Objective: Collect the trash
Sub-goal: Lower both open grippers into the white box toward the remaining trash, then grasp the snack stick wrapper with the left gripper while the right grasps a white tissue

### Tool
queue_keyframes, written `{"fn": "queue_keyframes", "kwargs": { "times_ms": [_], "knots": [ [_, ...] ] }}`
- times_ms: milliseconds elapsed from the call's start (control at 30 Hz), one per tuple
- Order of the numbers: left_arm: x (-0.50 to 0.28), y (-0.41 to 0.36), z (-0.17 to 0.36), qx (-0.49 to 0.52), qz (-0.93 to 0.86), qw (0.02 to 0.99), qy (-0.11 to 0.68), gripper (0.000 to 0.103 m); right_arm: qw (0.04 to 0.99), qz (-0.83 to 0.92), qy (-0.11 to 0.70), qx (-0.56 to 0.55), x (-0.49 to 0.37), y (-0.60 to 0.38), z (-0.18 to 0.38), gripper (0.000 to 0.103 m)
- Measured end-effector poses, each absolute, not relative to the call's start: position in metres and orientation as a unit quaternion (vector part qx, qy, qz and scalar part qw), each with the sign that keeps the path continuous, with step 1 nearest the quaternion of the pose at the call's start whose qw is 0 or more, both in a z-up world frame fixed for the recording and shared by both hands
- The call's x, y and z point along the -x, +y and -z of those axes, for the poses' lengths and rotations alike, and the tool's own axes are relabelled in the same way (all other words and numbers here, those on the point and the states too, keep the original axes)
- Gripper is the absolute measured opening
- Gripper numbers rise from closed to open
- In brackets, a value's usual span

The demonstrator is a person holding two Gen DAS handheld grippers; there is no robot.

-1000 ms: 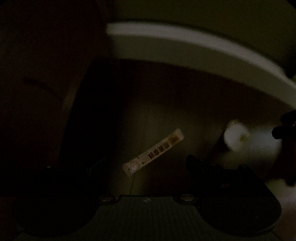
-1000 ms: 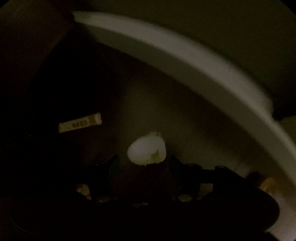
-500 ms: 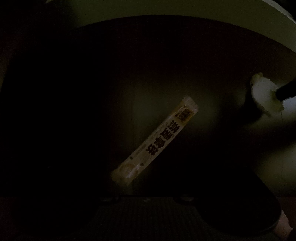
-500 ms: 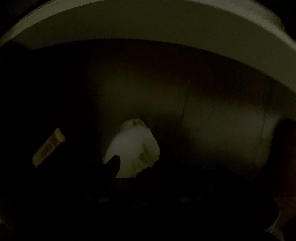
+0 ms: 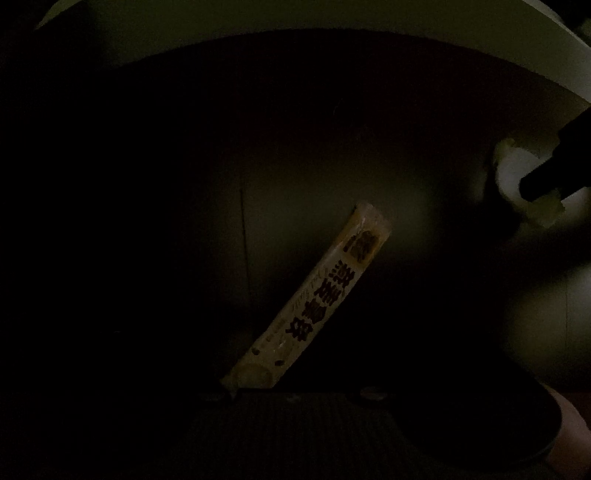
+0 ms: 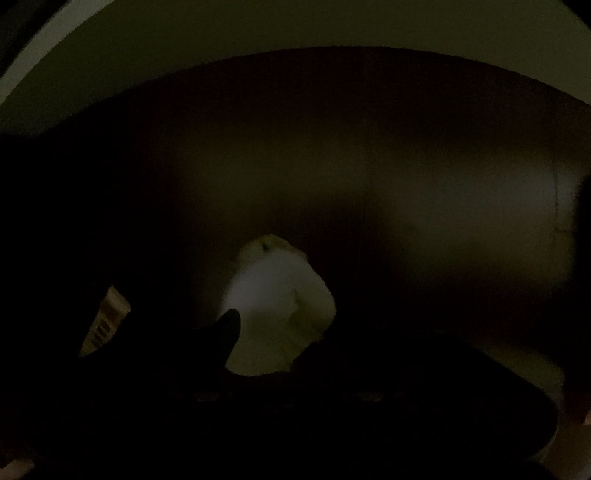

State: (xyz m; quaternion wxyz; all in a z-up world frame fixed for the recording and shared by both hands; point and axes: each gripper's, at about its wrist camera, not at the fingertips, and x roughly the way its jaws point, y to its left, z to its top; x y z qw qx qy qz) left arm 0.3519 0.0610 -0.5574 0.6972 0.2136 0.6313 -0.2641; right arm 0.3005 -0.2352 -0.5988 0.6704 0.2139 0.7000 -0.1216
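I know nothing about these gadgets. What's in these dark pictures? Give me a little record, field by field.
Lighting: very dim, much is lost in shadow
Trash 1: long printed wrapper, lying slanted on the dark floor
Trash 2: crumpled white wad
Left gripper: fingers hidden in the dark; wrapper lies just ahead of it
Right gripper: fingers on either side of the wad; grip cannot be confirmed
Behind: pale curved band along the floor's far edge
Trash relation: wrapper and wad apart, not touching
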Motion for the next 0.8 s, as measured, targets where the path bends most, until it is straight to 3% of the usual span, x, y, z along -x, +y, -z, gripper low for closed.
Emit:
{"fn": "queue_keyframes", "kwargs": {
  "times_ms": [167, 233, 300, 533, 800],
  "knots": [
    [-0.353, 0.059, 0.550, -0.202, 0.255, 0.706, 0.628, 0.040, 0.674, 0.133, 0.698, -0.200, -0.306, -0.234, 0.599, 0.051],
    [-0.350, 0.057, 0.550, -0.200, 0.245, 0.712, 0.628, 0.035, 0.676, 0.137, 0.697, -0.194, -0.307, -0.231, 0.601, 0.044],
    [-0.342, 0.057, 0.549, -0.198, 0.235, 0.717, 0.626, 0.031, 0.679, 0.142, 0.699, -0.174, -0.307, -0.226, 0.603, 0.029],
    [-0.327, 0.057, 0.554, -0.160, 0.183, 0.730, 0.639, 0.026, 0.713, 0.108, 0.684, -0.112, -0.304, -0.215, 0.592, 0.010],
    [-0.304, 0.067, 0.544, -0.082, 0.124, 0.737, 0.659, 0.024, 0.755, -0.006, 0.653, 0.048, -0.305, -0.170, 0.571, 0.005]
  ]
}}
